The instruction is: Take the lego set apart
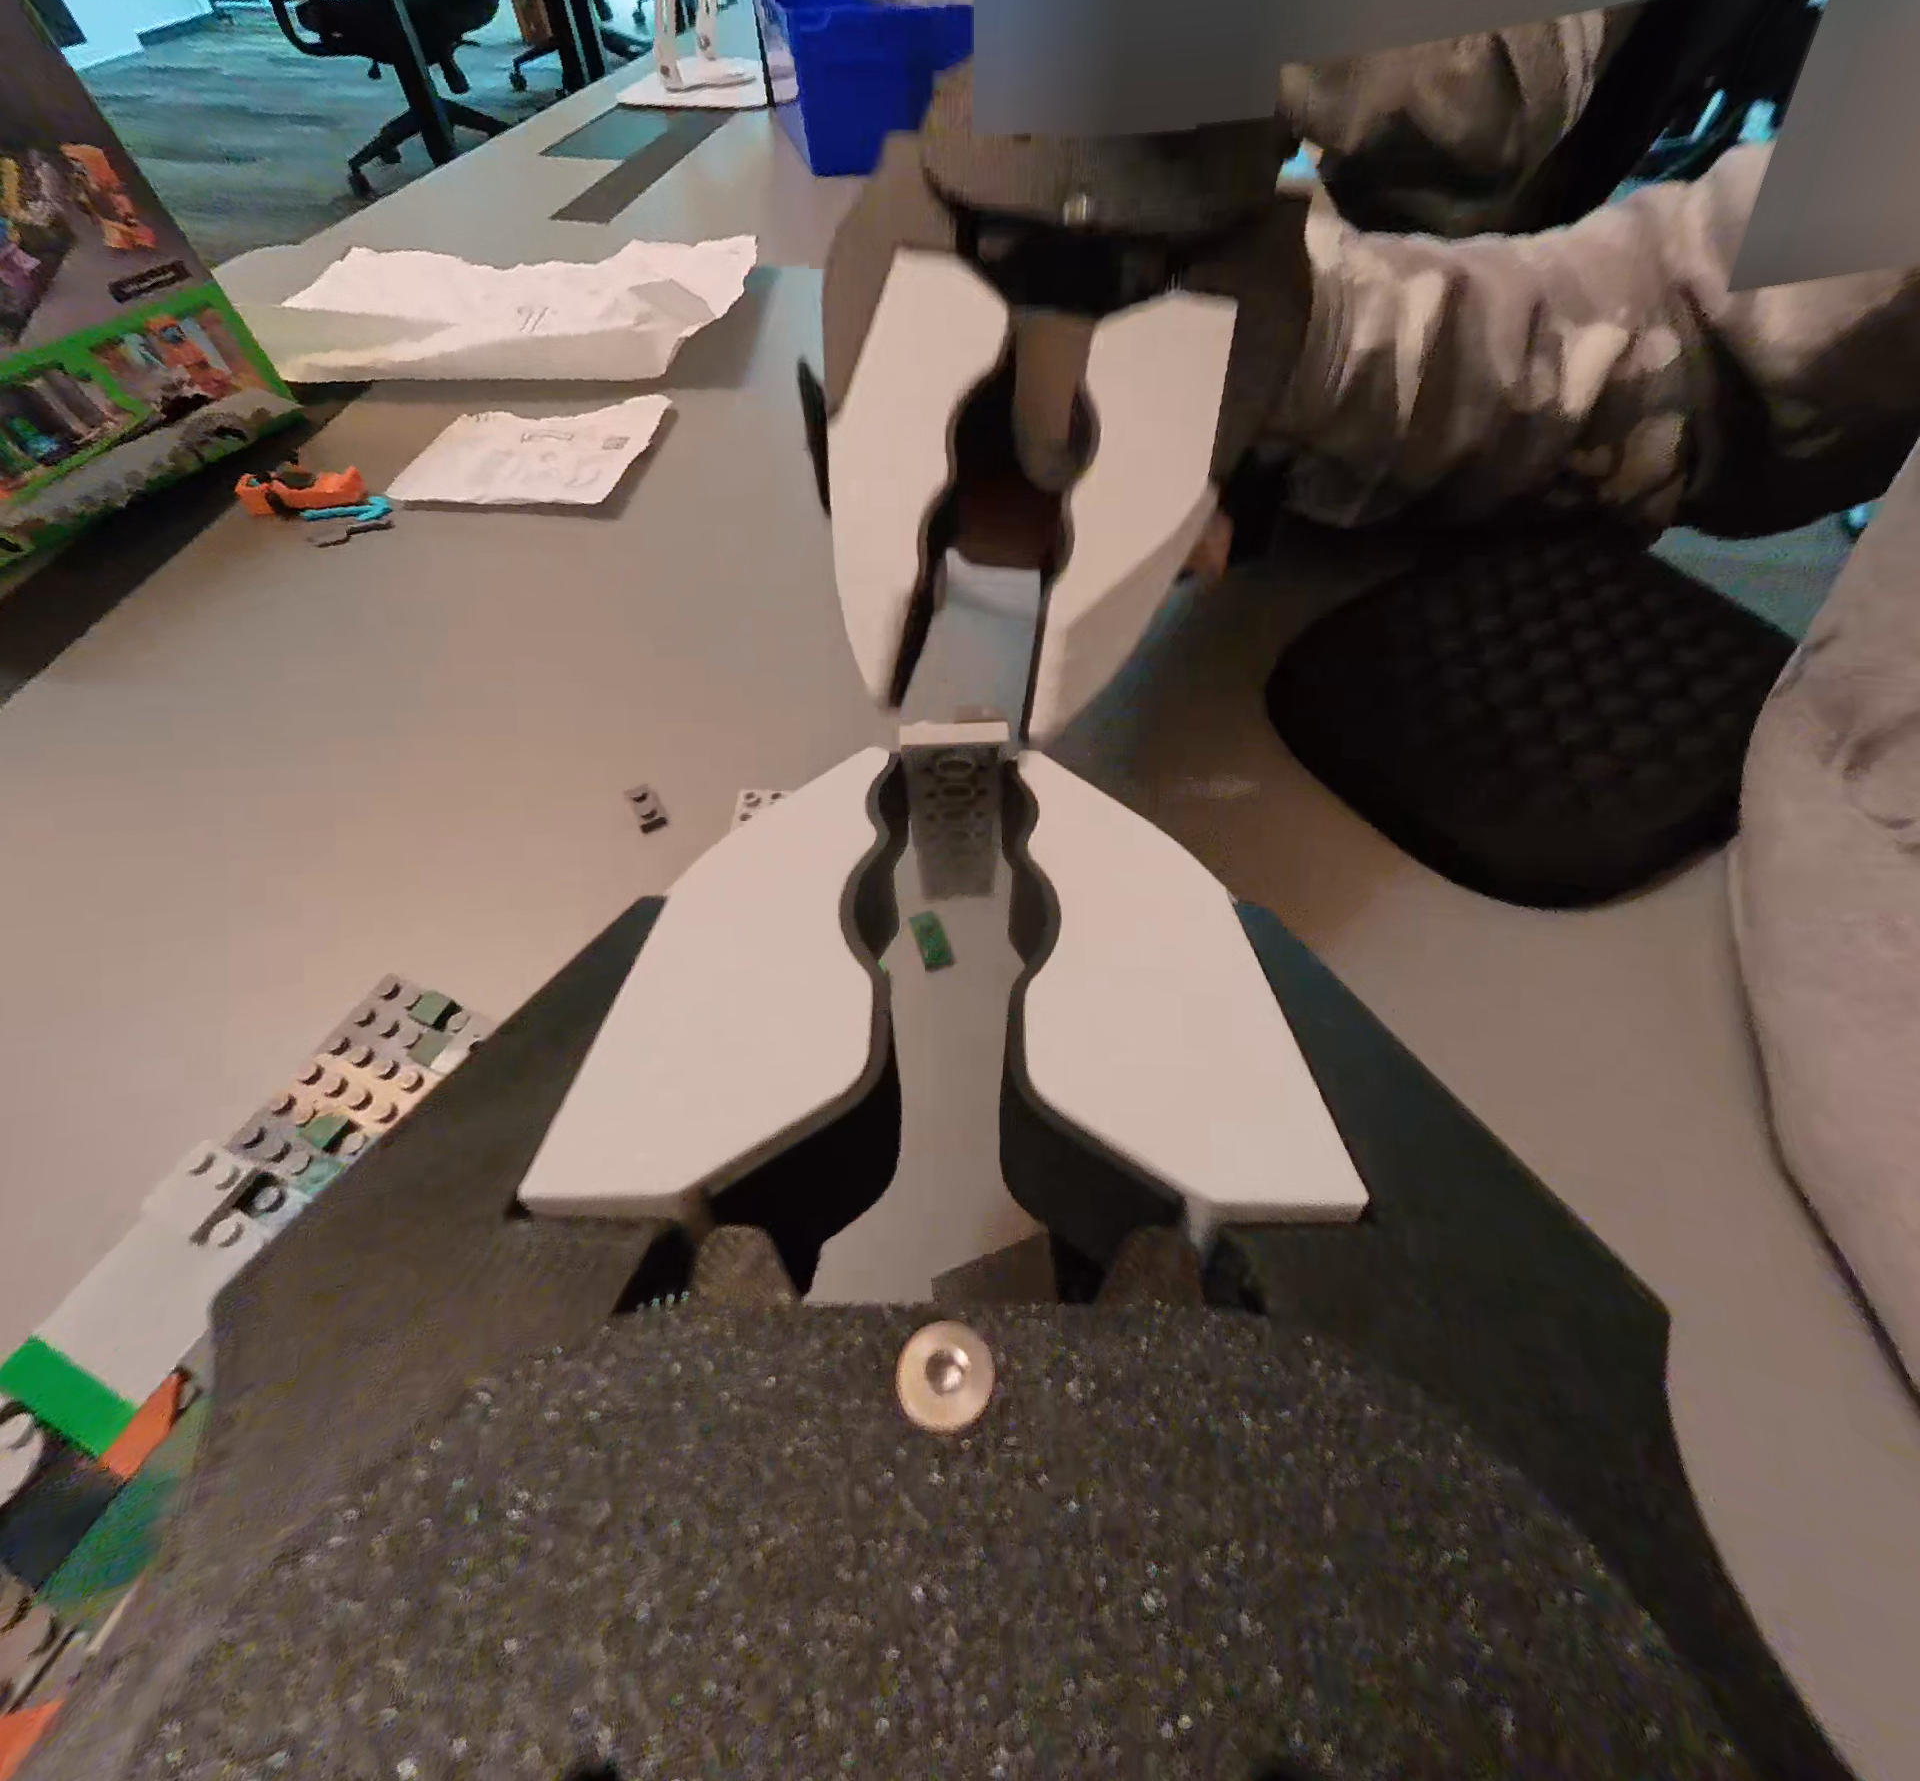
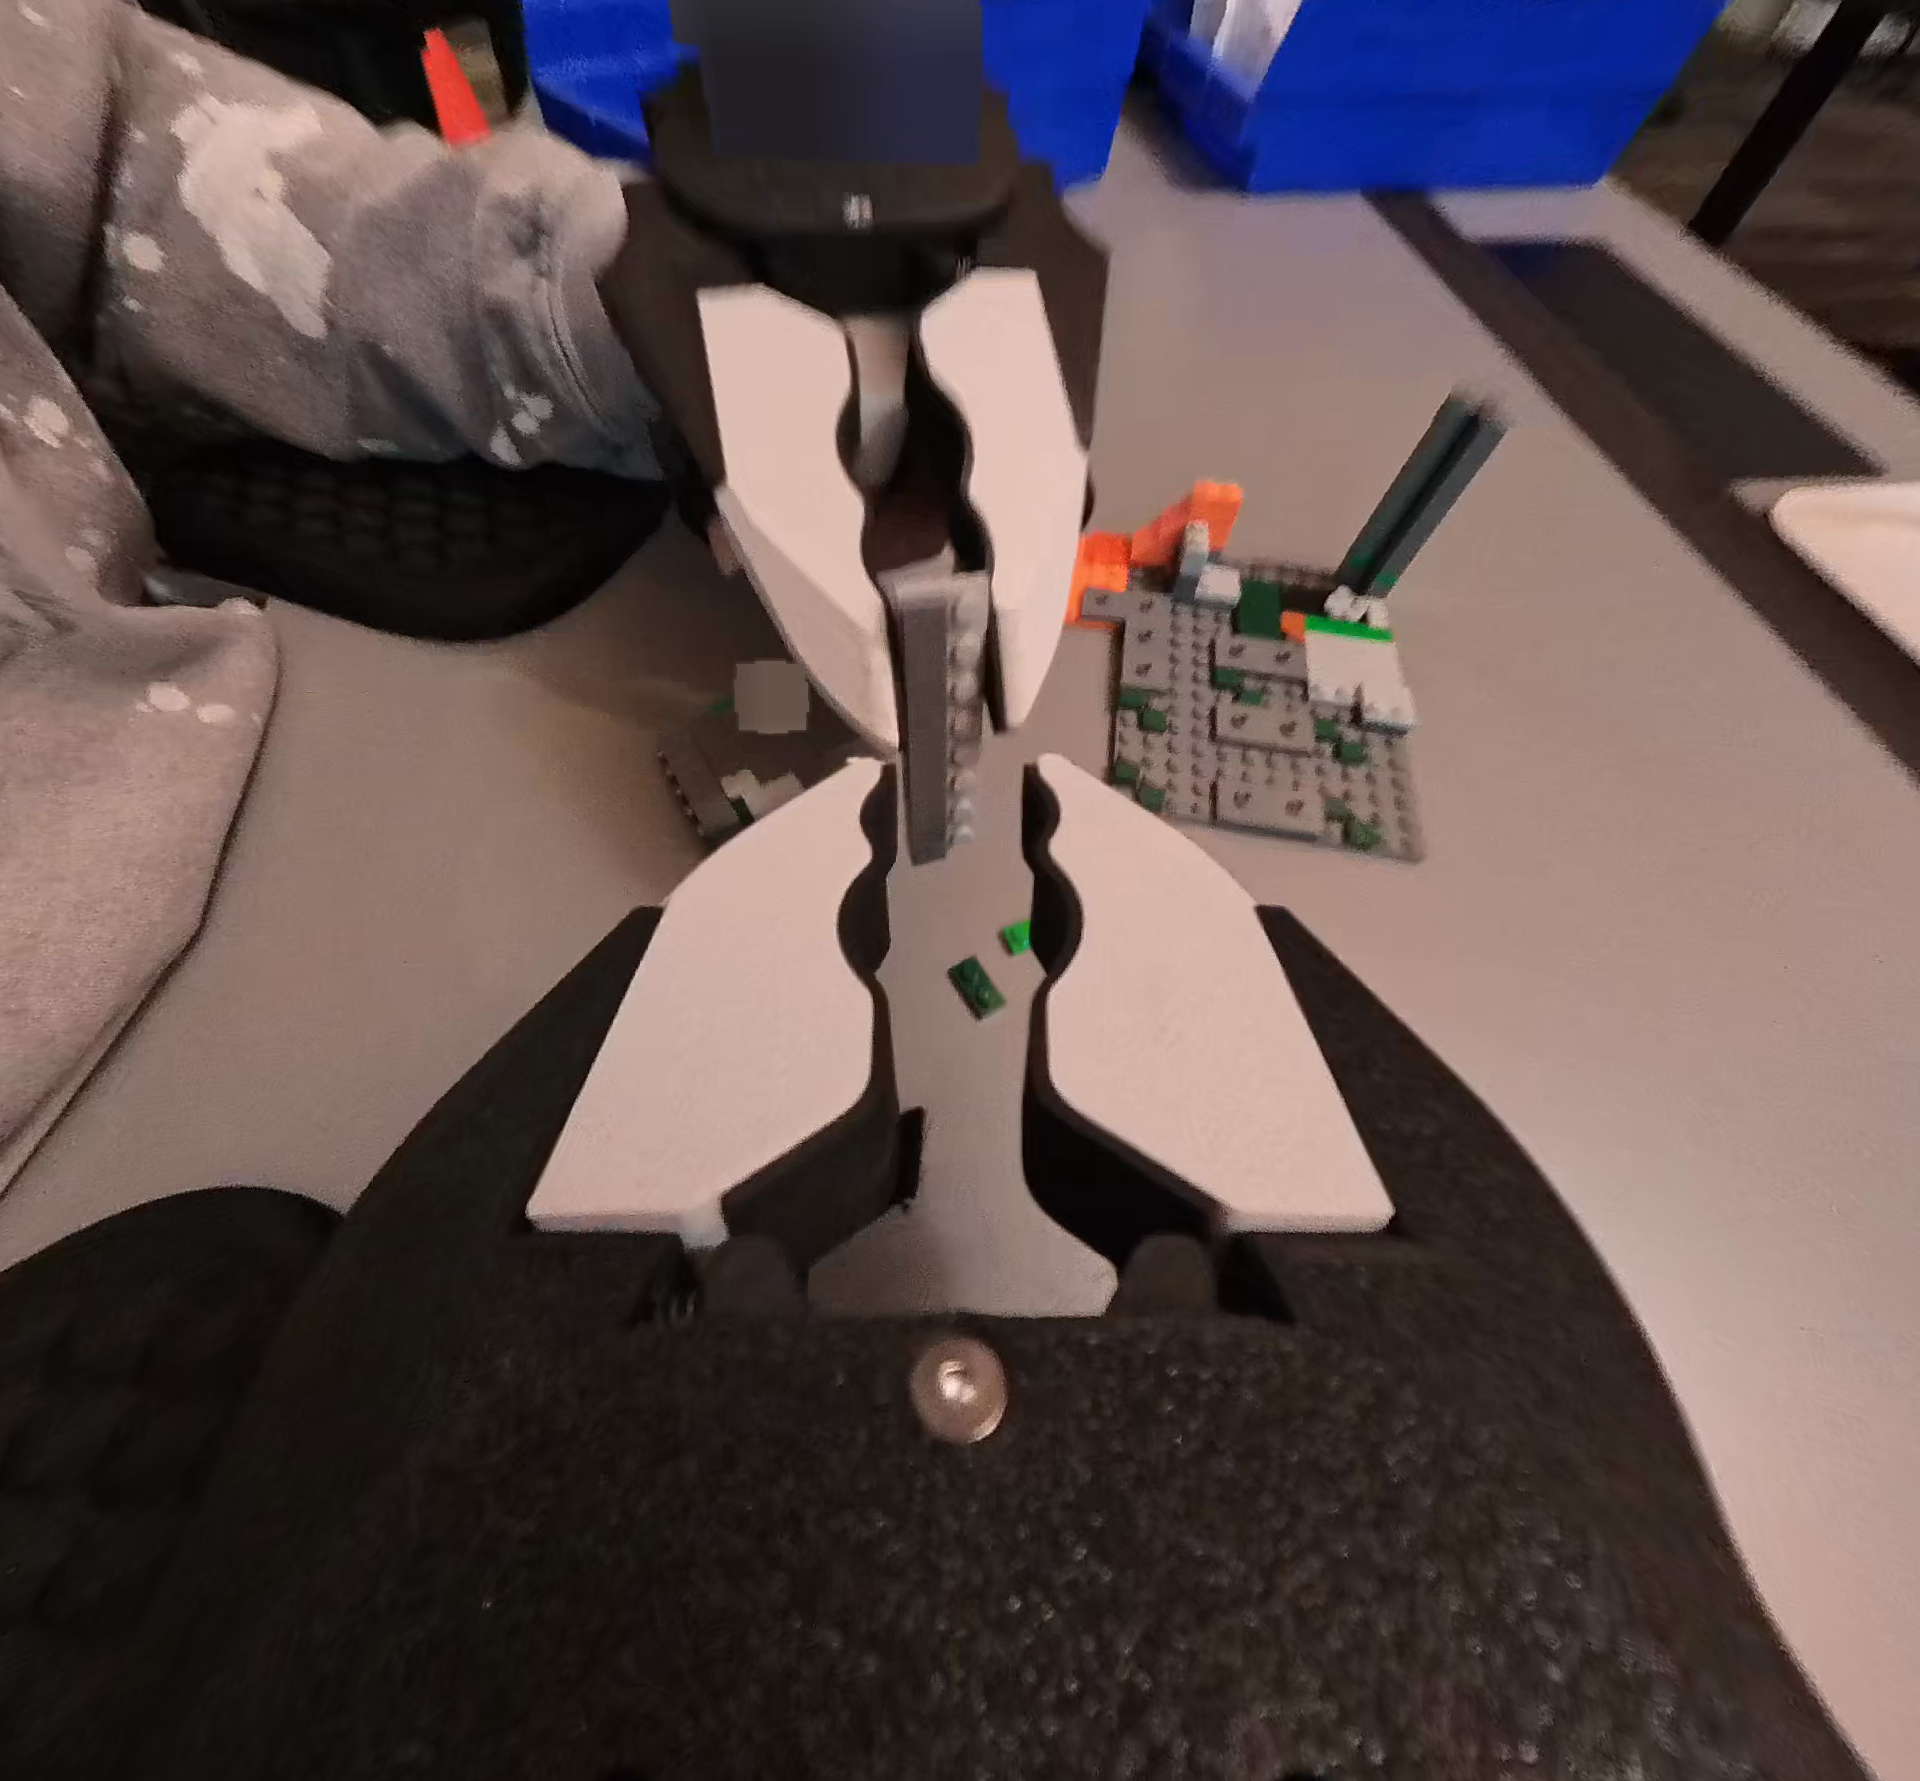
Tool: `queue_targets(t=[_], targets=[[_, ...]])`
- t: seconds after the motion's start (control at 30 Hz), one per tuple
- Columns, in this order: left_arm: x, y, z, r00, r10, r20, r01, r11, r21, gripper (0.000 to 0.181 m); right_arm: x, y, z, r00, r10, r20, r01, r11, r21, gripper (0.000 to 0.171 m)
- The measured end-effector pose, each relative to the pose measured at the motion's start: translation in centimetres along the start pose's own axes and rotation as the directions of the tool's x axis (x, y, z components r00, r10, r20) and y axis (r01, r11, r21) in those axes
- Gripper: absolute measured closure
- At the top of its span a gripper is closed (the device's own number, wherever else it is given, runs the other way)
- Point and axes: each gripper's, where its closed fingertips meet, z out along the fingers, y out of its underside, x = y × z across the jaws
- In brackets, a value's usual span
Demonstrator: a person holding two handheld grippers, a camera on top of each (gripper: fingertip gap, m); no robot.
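Observation:
My left gripper [image 1: 958, 760] is shut on a long grey lego plate [image 1: 954, 822], held on edge above the table, its underside showing. In the right wrist view the left gripper [image 2: 945, 734] points toward the camera and the plate [image 2: 935, 723] sticks out past its tips. My right gripper [image 2: 956, 781] is open, its jaws on either side of the plate's free end with a gap on the right. It faces the left gripper tip to tip [image 1: 966, 708]. The main lego build on a grey baseplate [image 2: 1257, 723] sits on the table to the right.
Small green pieces [image 2: 977, 986] lie on the table under the grippers. A lego box [image 1: 94, 329], papers [image 1: 520, 308] and an orange piece [image 1: 301, 490] lie far left. Blue bins [image 2: 1434, 90] stand at the back. A black mesh chair [image 1: 1507, 723] and a person's sleeve [image 1: 1507, 381] are at the table edge. The grippers are tip to tip, or close to it.

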Motion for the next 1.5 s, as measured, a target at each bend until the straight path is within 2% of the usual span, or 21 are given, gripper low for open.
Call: queue_targets(t=[0.1,0.3,0.57,0.77,1.5], targets=[[0.3,0.2,0.5,0.998,0.054,0.016,-0.054,0.997,-0.048,0.164,-0.7,-1.9,-0.7,0.999,-0.033,0.015,0.031,0.996,0.084,0.150],[0.6,0.8,1.2,0.990,0.133,0.050,-0.126,0.984,-0.124,0.164,-1.5,-1.4,0.2,0.997,-0.081,0.010,0.080,0.996,0.045,0.160],[1.2,0.7,1.1,0.997,0.083,0.006,-0.081,0.989,-0.124,0.164,-2.0,-1.5,0.1,0.985,-0.172,-0.001,0.172,0.984,0.049,0.162],[1.9,0.3,0.9,0.999,0.035,-0.039,-0.039,0.993,-0.113,0.164,-2.4,-1.9,0.0,0.987,-0.160,0.032,0.157,0.983,0.092,0.163],[2.3,-4.3,-0.7,0.989,-0.085,-0.122,0.107,0.977,0.184,0.164,-2.0,-3.8,-3.5,0.989,-0.050,0.142,0.005,0.955,0.297,0.165]])
